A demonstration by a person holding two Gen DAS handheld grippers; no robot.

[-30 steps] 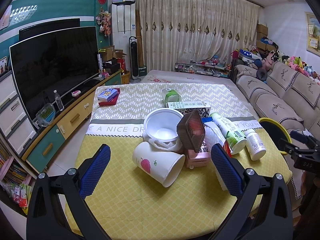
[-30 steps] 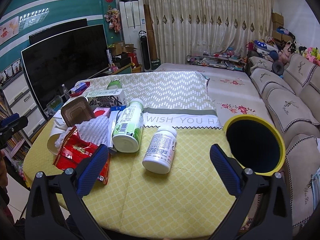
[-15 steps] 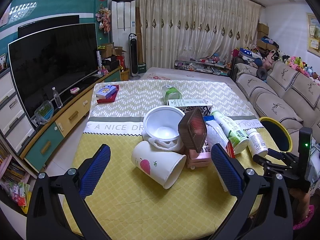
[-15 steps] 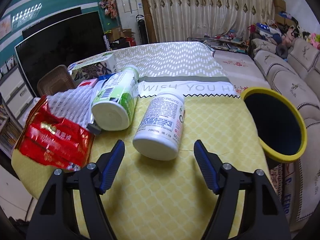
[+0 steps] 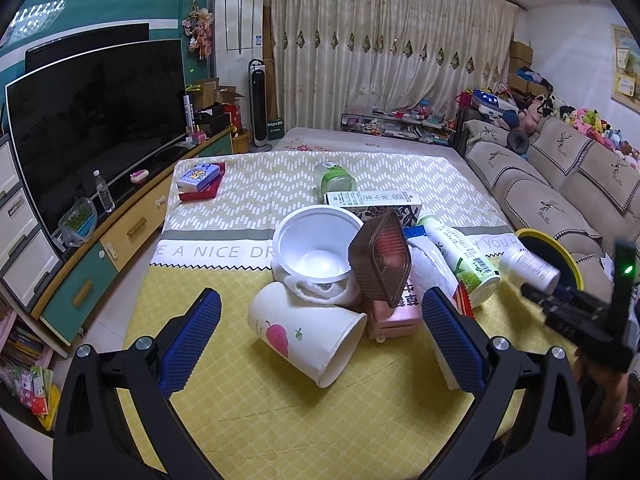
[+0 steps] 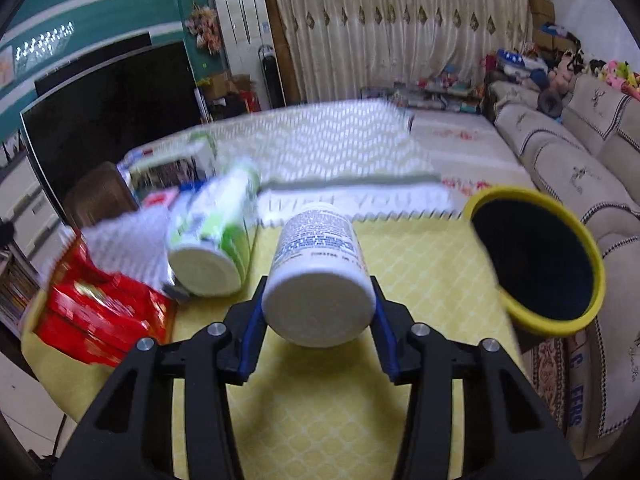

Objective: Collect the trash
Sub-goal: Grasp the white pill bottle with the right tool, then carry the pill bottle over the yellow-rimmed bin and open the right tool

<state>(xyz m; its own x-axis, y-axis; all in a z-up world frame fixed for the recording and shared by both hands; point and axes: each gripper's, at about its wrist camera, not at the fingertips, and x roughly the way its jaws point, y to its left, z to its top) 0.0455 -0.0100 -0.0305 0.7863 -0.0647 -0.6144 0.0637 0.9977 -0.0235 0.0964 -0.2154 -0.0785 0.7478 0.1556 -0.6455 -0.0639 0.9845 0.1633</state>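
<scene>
now right gripper [image 6: 318, 312] angled down, jaws just closed onto white pill bottle [image 6: 318, 268]; left gripper [image 5: 320, 336] wide apart, empty

Motion blur smears the green bottle [image 6: 212, 236] and red wrapper [image 6: 100, 316].

Light: plain indoor room light, even and a bit warm, no hard sun anywhere.
Shadows: soft ones under the paper cup [image 5: 306, 332] and the white bottle [image 6: 318, 276].
Glare: faint sheen on the TV screen [image 5: 88, 120].
Blur: left wrist view is crisp; right wrist view smears badly across the surface [image 6: 400, 248] and the clutter on the left.
Distortion: heavy fisheye, dark corners, curtains [image 5: 384, 56] and walls bow outward.
</scene>
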